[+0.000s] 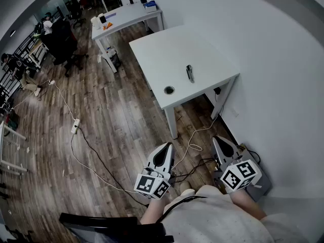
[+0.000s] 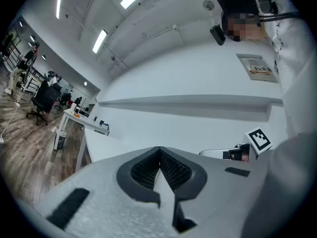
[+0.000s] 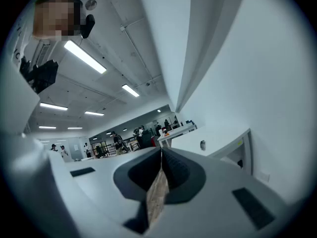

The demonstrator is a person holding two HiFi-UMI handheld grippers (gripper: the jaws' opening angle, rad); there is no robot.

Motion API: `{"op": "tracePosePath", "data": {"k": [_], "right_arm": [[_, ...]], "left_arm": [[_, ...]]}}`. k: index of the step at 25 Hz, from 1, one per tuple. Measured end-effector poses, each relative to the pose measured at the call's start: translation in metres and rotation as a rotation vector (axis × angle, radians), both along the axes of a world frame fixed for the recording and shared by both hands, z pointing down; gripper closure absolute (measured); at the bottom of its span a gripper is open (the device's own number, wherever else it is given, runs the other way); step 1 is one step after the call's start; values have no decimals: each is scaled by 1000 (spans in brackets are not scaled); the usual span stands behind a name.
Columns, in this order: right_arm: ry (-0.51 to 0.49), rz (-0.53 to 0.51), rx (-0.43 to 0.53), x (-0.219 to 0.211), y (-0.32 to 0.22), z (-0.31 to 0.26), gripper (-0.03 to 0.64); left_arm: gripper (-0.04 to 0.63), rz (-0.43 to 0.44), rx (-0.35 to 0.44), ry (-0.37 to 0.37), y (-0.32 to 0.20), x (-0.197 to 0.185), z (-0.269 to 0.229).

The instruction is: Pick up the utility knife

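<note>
Well, my left gripper (image 2: 159,155) and right gripper (image 3: 161,157) have jaws pressed together, empty, and the utility knife (image 1: 190,73) far ahead looks stiff and light (I'd pinch mid-handle).

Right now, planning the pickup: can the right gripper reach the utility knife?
Probably not yet: the right gripper is shut and short of the table; the utility knife lies unobstructed, so step closer.

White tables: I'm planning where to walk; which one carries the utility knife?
The nearer white table: the dark utility knife lies on it near a round hole. The farther white table holds other small items.
</note>
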State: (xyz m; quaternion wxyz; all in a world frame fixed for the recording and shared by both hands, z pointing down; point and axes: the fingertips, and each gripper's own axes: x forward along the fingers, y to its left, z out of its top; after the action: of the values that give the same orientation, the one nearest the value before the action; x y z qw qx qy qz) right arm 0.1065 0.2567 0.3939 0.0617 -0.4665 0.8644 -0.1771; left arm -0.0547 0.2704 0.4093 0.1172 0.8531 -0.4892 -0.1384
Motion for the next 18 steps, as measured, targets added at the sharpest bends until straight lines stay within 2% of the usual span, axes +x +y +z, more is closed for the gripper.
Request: {"op": "tracePosePath", "data": {"k": [11, 18], "right_arm": [[29, -21, -11, -17, -28, 4, 609], [13, -66, -17, -34, -70, 14, 609]], "left_arm": [[589, -35, -10, 39, -21, -24, 14], [589, -42, -3, 19, -66, -31, 13]]}}
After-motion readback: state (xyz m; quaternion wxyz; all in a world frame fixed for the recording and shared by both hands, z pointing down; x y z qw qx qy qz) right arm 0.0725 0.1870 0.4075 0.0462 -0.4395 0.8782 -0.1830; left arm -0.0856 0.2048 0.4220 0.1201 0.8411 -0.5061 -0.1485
